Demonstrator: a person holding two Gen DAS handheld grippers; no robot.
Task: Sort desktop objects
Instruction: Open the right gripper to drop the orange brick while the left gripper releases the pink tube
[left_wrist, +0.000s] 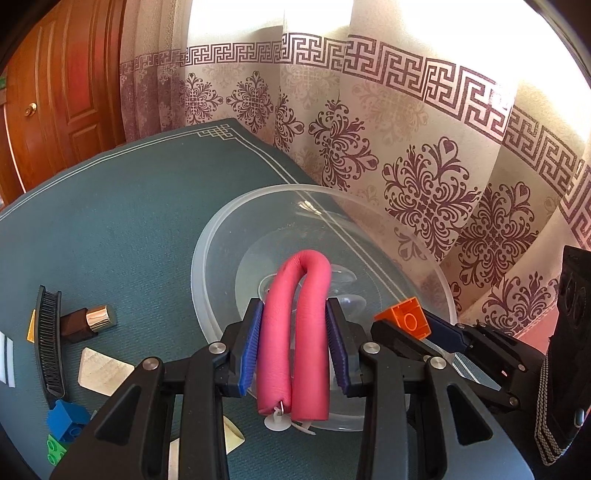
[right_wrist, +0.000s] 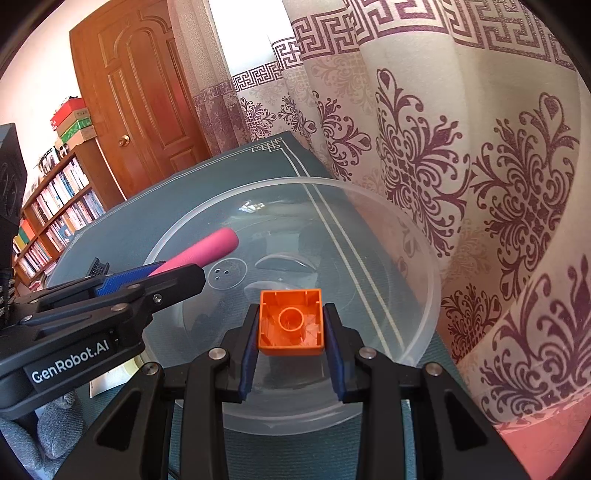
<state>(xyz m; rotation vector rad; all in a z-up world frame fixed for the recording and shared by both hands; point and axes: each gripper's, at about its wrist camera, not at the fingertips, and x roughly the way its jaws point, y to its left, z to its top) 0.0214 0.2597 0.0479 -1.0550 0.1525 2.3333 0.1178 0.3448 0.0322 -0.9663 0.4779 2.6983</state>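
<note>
Pink folded foam tube (left_wrist: 295, 332) sits clamped in the left gripper (left_wrist: 294, 325) over the clear plastic bowl (right_wrist: 424, 295), while the right gripper (right_wrist: 290, 332) grasps an orange toy brick (right_wrist: 290, 321) above it.

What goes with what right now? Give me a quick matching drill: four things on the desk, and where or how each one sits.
Things:
1. pink foam roller
2. orange brick
3. clear bowl
4. black comb

States:
A. lying on the green mat beside a lipstick
B. folded double, clamped in the left gripper
C. resting on the mat under both grippers
D. hollow side facing the camera, pinched in the right gripper

Pairs: 1-B, 2-D, 3-C, 4-A
</note>
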